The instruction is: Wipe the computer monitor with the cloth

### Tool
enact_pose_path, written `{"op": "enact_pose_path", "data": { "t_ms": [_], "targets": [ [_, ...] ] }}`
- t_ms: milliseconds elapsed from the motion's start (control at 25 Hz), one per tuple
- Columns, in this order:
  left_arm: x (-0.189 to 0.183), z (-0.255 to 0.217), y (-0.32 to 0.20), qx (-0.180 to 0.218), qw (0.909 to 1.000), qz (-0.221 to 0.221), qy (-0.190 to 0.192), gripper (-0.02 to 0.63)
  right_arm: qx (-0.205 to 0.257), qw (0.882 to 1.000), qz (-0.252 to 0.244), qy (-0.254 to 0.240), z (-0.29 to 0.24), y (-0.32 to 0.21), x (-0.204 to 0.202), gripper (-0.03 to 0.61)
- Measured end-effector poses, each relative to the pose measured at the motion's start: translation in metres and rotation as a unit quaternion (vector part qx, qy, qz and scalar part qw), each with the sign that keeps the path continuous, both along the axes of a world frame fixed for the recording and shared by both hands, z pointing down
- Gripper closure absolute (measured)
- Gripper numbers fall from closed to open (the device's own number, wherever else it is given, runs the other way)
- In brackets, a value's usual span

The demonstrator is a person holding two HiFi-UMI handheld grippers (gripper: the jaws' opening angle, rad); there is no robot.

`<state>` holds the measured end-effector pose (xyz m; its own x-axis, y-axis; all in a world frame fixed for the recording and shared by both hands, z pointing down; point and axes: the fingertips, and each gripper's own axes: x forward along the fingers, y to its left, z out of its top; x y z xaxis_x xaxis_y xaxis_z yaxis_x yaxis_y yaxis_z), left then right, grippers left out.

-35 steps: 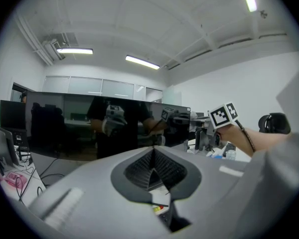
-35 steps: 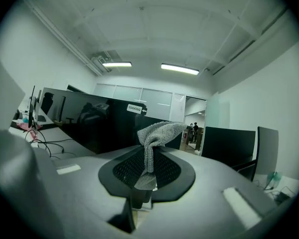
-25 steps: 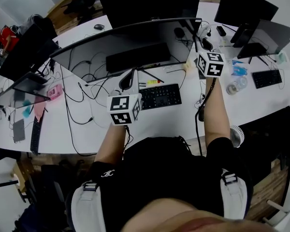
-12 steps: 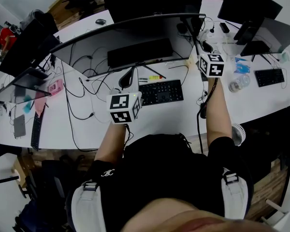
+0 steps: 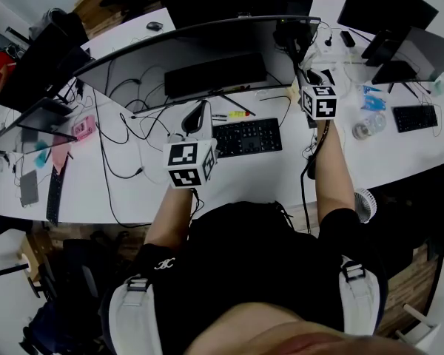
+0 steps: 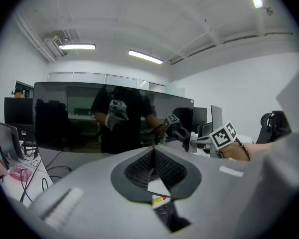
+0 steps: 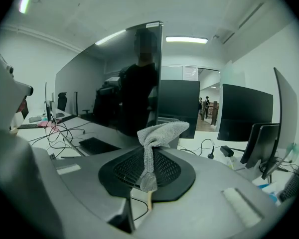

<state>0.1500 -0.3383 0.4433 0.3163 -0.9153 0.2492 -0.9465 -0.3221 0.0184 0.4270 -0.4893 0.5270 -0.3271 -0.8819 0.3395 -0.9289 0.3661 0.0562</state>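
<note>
Over a white desk (image 5: 244, 174), right gripper (image 7: 149, 159) jaws pinch the cloth (image 7: 157, 132) upright between them; left gripper (image 6: 153, 157) jaws closed.

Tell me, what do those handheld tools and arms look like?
The left tool and right tool are grey with dark ribbed pads, each topped by a white cube with black square markers. The person wears a black short-sleeved shirt.
</note>
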Motion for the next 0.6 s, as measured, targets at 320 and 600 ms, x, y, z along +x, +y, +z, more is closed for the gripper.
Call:
{"op": "enact_pose_path", "data": {
  "t_ms": [320,600],
  "targets": [
    [-0.005,0.008,-0.006,-0.01,0.9999,-0.009,-0.003,0.563,-0.048,0.998,-0.012,0.05,0.054,-0.002,0.0,0.549],
    [-0.011,0.015,-0.01,-0.018,0.9997,-0.015,-0.005,0.563,-0.097,0.991,-0.021,0.084,0.103,0.001,-0.004,0.549]
  ]
}}
